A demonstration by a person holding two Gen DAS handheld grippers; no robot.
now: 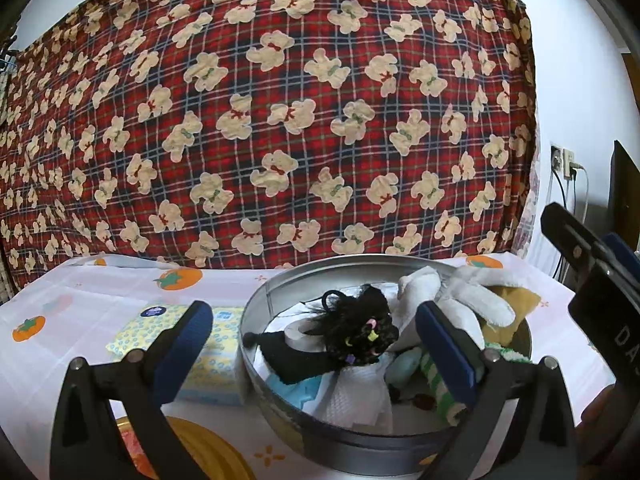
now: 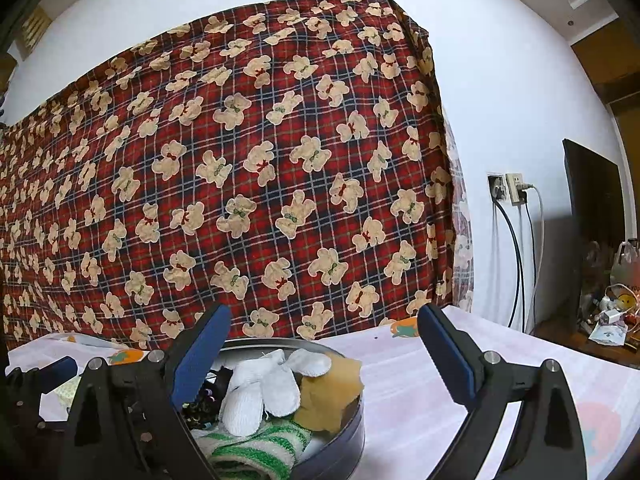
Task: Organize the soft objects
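A round metal tin [image 1: 253, 364] stands on the fruit-print tablecloth. It holds white knitted mittens [image 1: 472, 296], a yellow sponge cloth [image 1: 516, 300], a green-striped cloth [image 1: 440, 392], a black fuzzy hair tie with coloured beads [image 1: 360, 328], a black cloth [image 1: 288, 356] and white paper [image 1: 356, 400]. My left gripper [image 1: 312, 308] is open over the tin, one finger outside its left rim, the other above the striped cloth. My right gripper [image 2: 324, 314] is open and holds nothing; the mittens [image 2: 260, 388] and the tin [image 2: 352, 436] lie below its left finger.
A blue-and-yellow tissue pack [image 1: 216, 368] lies left of the tin, and a yellow disc [image 1: 200, 452] at the near edge. A red plaid bear-print blanket [image 1: 280, 120] hangs behind the table. Wall sockets with cables [image 2: 512, 192] and a cluttered side shelf [image 2: 608, 320] are at right.
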